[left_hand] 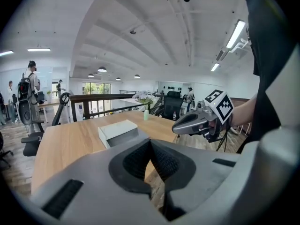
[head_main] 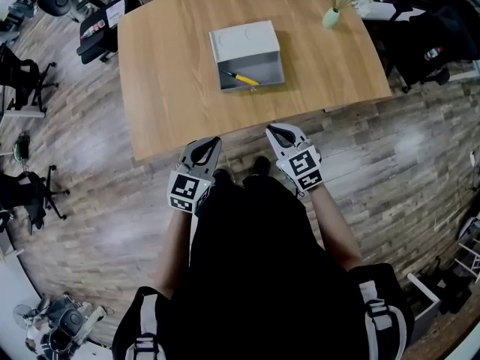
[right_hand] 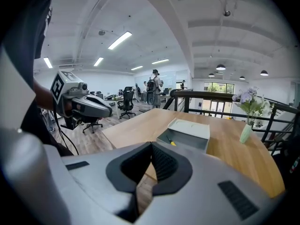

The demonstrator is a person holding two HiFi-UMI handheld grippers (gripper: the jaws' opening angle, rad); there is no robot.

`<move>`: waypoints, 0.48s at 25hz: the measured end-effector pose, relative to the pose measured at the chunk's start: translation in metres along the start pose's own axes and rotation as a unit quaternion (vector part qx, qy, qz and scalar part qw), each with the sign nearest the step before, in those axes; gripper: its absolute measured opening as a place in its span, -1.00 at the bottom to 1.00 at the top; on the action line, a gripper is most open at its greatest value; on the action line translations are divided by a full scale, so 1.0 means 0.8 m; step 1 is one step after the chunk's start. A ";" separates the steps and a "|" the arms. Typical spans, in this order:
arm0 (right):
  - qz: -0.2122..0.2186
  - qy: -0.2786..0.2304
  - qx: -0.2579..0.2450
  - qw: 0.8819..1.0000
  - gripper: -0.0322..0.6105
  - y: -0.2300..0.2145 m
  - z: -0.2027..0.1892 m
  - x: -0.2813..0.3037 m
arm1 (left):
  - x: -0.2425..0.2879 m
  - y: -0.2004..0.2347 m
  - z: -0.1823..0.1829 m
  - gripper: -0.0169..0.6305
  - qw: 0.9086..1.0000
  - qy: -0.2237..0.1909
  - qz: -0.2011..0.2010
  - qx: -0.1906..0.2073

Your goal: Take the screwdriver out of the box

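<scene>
Black office chairs point(head_main: 26, 81) line the left edge of the head view, standing on a plank floor point(head_main: 90, 156) of mixed grey and brown boards. A pale wooden table point(head_main: 165, 66) fills the upper middle of that view. Near its centre sits an open grey box point(head_main: 262, 72), with its lid point(head_main: 244, 40) tipped back on the far side. The screwdriver point(head_main: 244, 79), which has a yellow handle, lies inside the box toward its left part. A small pale vase point(head_main: 331, 18) of light flowers stands at the table's upper right corner.

In the middle of the frame, below the table's near edge, the left gripper point(head_main: 211, 144) and the right gripper point(head_main: 274, 132) are held over the floor. Both are well apart from the box. Each gripper's jaws are pressed together with nothing between them.

In the left gripper view, a person with a backpack point(left_hand: 27, 95) stands at the far left. A dark railing point(left_hand: 108, 97) runs behind the table, and a white ribbed ceiling point(left_hand: 154, 41) with strip lights arches overhead.
</scene>
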State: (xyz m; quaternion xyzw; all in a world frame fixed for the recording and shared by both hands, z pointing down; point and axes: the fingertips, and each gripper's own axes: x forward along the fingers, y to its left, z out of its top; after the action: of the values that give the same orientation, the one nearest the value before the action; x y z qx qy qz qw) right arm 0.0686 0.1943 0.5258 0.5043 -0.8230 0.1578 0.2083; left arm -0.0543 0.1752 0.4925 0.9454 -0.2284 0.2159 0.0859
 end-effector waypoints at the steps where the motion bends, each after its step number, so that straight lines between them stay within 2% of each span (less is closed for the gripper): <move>1: 0.003 0.002 -0.002 1.000 -0.82 0.000 -0.001 -0.002 | 0.002 -0.007 -0.001 -0.88 1.000 -0.001 0.000 0.001; 6: 0.011 0.006 -0.009 1.000 -0.82 -0.006 -0.011 -0.013 | 0.012 -0.032 0.001 -0.88 1.000 -0.008 -0.001 -0.002; 12: 0.001 0.005 -0.007 1.000 -0.82 -0.017 -0.017 -0.019 | 0.017 -0.032 0.005 -0.88 1.000 -0.008 -0.005 -0.002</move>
State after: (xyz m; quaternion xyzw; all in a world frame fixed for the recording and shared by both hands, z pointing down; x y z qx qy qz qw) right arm 0.0893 0.2063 0.5308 0.5016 -0.8235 0.1550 0.2152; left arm -0.0297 0.1912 0.4934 0.9481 -0.2248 0.2073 0.0870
